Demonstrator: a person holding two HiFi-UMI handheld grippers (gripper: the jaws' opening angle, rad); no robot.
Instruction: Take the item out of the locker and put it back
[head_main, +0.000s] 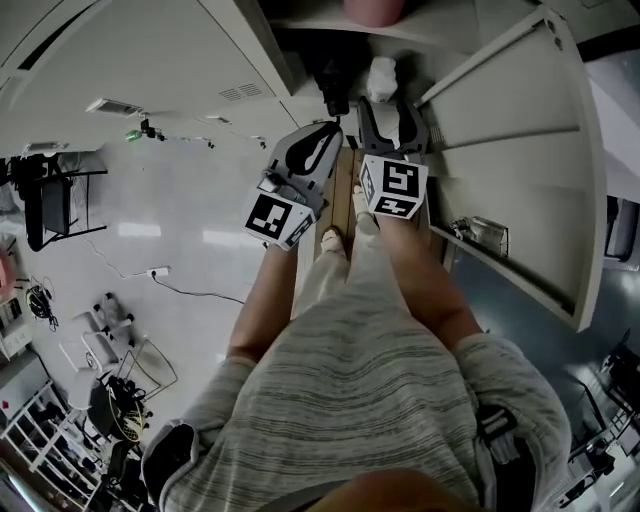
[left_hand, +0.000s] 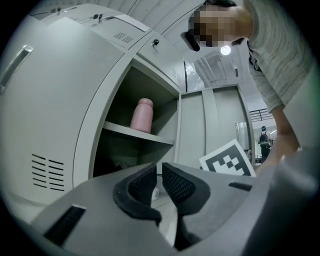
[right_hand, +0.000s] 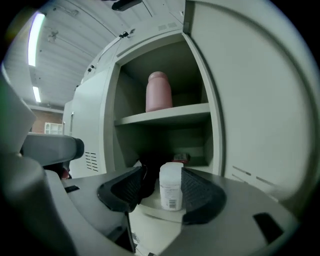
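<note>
Right gripper wide open round the white bottle, low in the locker!
At the bottom centre of the right gripper view, the dark pads stand apart. The labelled bottle is upright between them on the lower shelf, nearer the right-hand pad and clear of the other. The left gripper, low in its own view, is all but closed on nothing. Further back, at upper centre, a pink flask stands on the upper shelf.
</note>
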